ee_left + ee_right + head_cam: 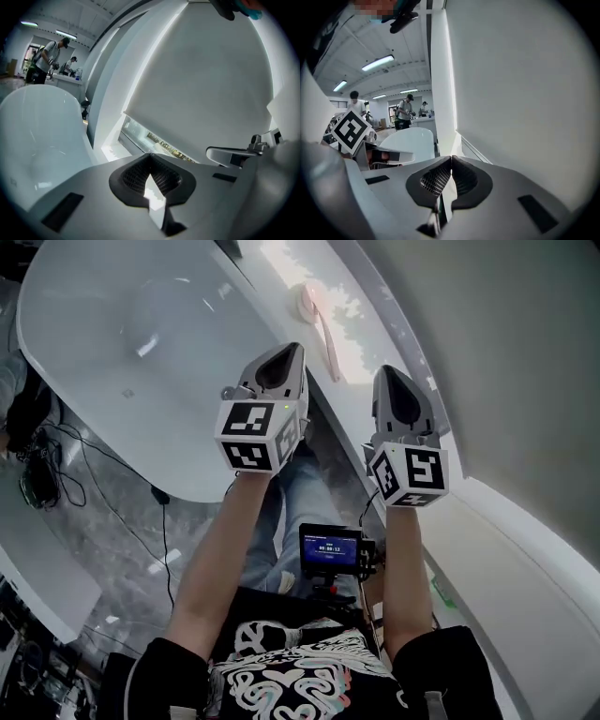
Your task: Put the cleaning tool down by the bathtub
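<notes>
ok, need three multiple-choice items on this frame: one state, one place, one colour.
1. The left hand-held gripper and the right hand-held gripper are:
A. both shut, with nothing between the jaws
B. both wide open
C. each shut on a cloth

2. The brush lies:
A. between the left hand-held gripper's jaws
B. on the ledge beside the bathtub
C. on the person's lap

3. The brush is:
A. blue
B. black
C. pink

Answers:
1 A: each gripper view shows the pads meeting at the tip with nothing caught between them.
2 B: the head view shows it flat on the bright ledge past the tub rim, ahead of both hand-held grippers.
3 C: its head and long handle both show pale pink against the white ledge.
</notes>
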The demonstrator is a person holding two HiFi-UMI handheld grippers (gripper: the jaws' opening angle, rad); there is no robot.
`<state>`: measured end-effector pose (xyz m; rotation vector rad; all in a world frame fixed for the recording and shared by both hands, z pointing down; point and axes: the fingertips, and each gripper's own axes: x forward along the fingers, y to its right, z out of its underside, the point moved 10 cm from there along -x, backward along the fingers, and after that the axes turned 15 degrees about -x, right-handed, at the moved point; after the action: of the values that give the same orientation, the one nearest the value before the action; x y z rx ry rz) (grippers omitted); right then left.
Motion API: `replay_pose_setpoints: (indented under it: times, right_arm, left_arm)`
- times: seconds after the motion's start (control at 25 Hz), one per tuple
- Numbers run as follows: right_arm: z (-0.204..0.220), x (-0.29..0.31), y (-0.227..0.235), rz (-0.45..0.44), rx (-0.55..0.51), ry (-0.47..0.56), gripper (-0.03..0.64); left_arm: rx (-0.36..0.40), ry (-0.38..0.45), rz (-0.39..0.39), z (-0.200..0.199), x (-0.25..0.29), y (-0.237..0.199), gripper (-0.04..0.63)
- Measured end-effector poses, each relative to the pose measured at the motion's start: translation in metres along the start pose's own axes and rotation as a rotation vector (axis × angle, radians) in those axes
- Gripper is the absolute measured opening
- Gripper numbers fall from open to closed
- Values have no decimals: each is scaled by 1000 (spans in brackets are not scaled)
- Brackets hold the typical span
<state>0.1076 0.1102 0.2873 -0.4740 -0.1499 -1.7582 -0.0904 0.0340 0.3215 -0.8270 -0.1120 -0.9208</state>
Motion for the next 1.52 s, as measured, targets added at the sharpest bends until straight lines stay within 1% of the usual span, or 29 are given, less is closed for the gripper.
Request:
replay_pose_setpoints:
  times: [0.12, 0.28, 0.36, 0.44, 0.52, 0.68, 0.76, 0.84, 1.04, 1.24, 1.36, 1.52]
  right_arm:
    - [-28, -20, -1, 1, -10, 14, 26]
    - [-68, -43, -3, 5, -18, 55, 26]
    - [-93, -59, -10, 2, -38, 68, 26]
    - [-112, -76, -14, 16, -52, 77, 26]
    - [-122, -90, -11, 39, -47, 84, 26]
    - [-144, -104, 0, 89, -21, 125, 26]
    - [-158, -114, 3, 105, -9, 143, 26]
    - [-170, -122, 3, 104, -4, 157, 26]
    - [-190, -135, -3, 69, -17, 171, 26]
    - [-211, -144, 4, 73, -11, 215, 26]
    - [-219, -153, 7, 81, -7, 234, 26]
    - [-237, -163, 8, 92, -35, 281, 26]
  left_arm:
    - [31, 5, -4, -22, -29, 16, 17]
    - [73, 50, 27, -59, -62, 32, 16]
    - [91, 56, 31, -76, -84, 39, 15]
    - [109, 54, 24, -89, -104, 49, 15]
    - [127, 65, 22, -98, -118, 58, 17]
    - [194, 120, 36, -125, -136, 72, 17]
    - [215, 138, 45, -137, -148, 79, 17]
    - [230, 154, 52, -148, -160, 86, 17]
    - [276, 182, 64, -165, -184, 107, 17]
    - [284, 267, 69, -192, -206, 126, 17]
    - [281, 306, 67, -201, -219, 132, 16]
    - [270, 359, 79, -214, -230, 141, 16]
